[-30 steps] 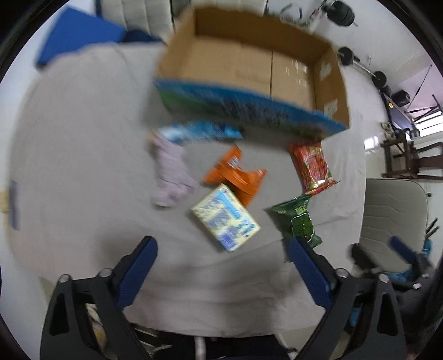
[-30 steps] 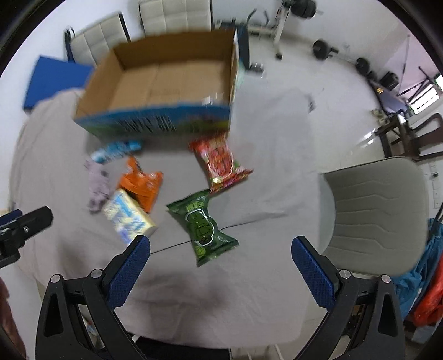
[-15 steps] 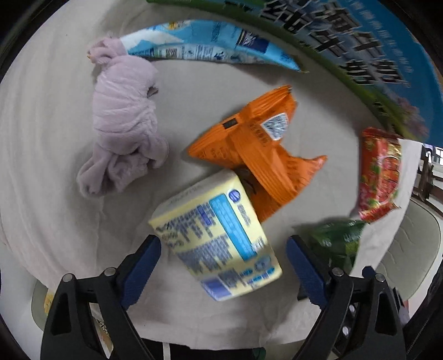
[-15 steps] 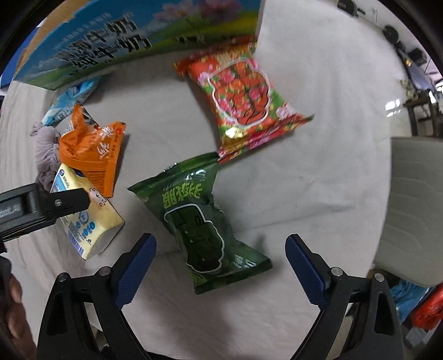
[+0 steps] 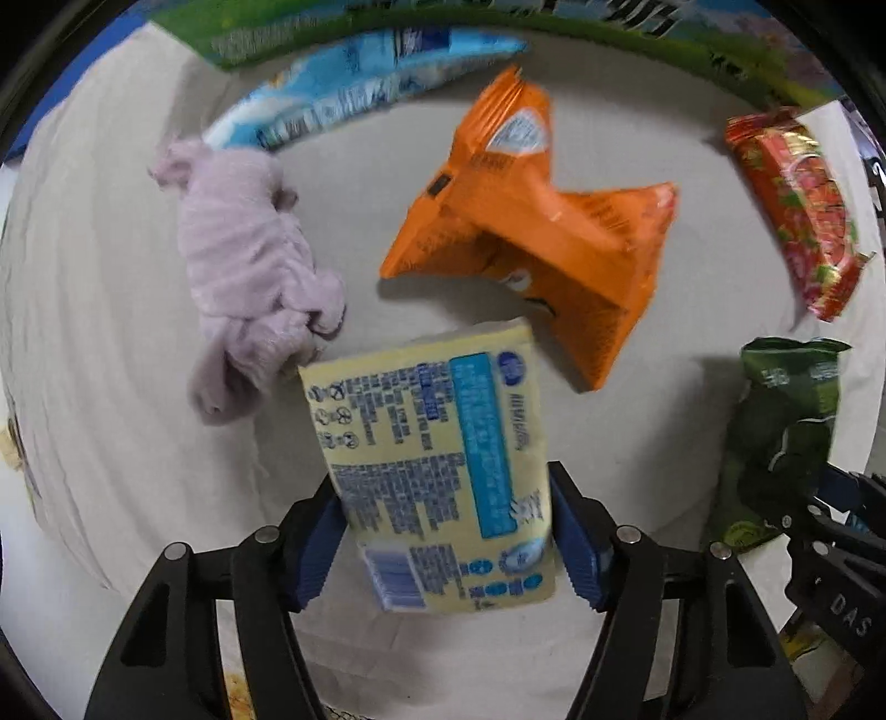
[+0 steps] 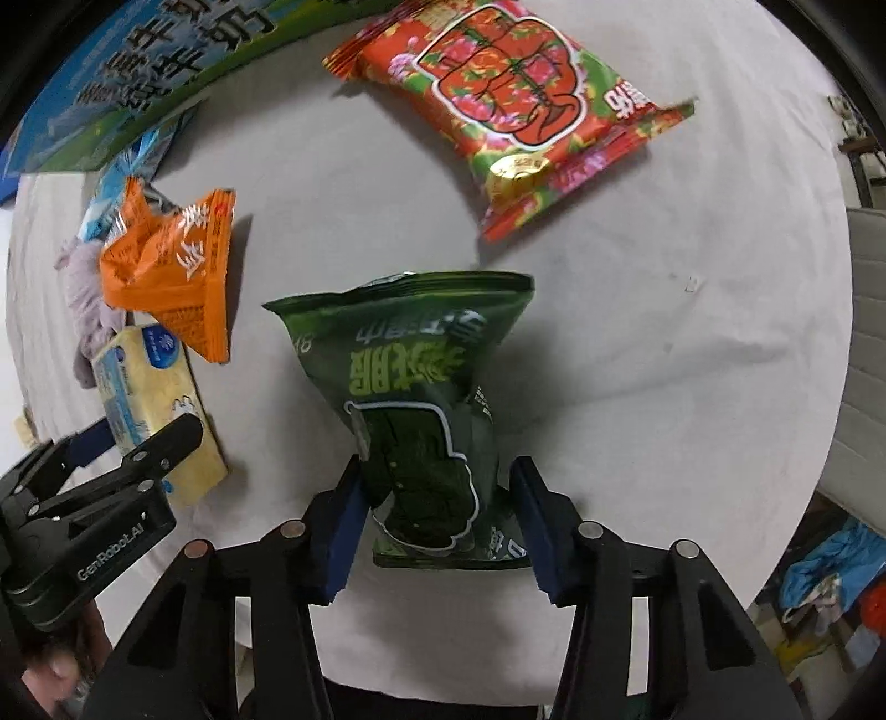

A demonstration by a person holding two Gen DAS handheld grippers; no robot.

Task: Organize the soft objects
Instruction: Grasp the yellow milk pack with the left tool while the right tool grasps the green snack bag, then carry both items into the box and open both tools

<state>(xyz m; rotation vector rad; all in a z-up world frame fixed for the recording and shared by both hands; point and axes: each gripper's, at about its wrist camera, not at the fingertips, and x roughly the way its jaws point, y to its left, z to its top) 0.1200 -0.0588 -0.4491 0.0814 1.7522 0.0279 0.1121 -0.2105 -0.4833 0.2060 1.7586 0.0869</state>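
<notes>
My left gripper [image 5: 443, 540] is shut on a yellow tissue pack [image 5: 437, 459], its blue pads pressed on both sides. My right gripper [image 6: 434, 520] is shut on a green snack bag [image 6: 421, 399], pads touching its sides. An orange snack bag [image 5: 531, 232], a lilac cloth [image 5: 249, 271], a blue-white packet [image 5: 354, 88] and a red snack bag [image 5: 797, 210] lie on the grey cloth. The right wrist view shows the red bag [image 6: 515, 94], the orange bag [image 6: 177, 271], the tissue pack [image 6: 149, 404] and the left gripper [image 6: 111, 465].
The printed green-blue side of a cardboard box [image 6: 138, 83] stands along the far edge, also in the left wrist view [image 5: 498, 16]. A grey chair [image 6: 864, 343] stands at the right past the table edge.
Both grippers came down and closed: the left one onto the yellow tissue pack, the right one onto the green snack bag. The other items have not moved.
</notes>
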